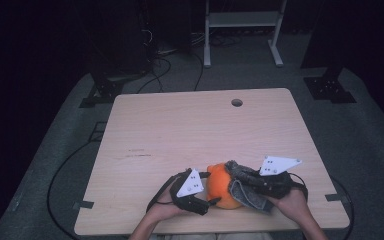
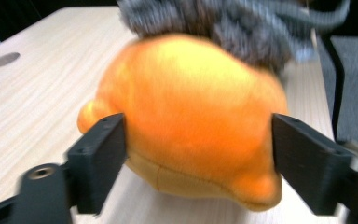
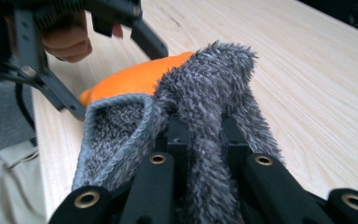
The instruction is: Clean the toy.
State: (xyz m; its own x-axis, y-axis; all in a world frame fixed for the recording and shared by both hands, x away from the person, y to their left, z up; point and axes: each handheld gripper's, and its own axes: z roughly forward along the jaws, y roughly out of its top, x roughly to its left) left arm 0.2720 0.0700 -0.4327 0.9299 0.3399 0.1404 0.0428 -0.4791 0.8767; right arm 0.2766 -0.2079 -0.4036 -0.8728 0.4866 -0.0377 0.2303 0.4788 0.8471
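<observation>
Orange plush toy [image 1: 222, 186] sits near the table's [image 1: 190, 125] near edge, between our two grippers, with a grey fleecy cloth [image 1: 244, 186] draped over its right side. Our left gripper [image 1: 209, 188] brackets the toy, jaws wide on either flank; whether the pads press its fur we cannot tell from the left gripper view. Our right gripper [image 3: 200, 135] is pinched tight on a fold of the cloth, holding it against the toy's top. We judge the toy light and soft, likely to squash and slip under a narrow pinch, so the broad middle of its body is the place to hold. The cloth looks limp, best taken by a bunched fold.
</observation>
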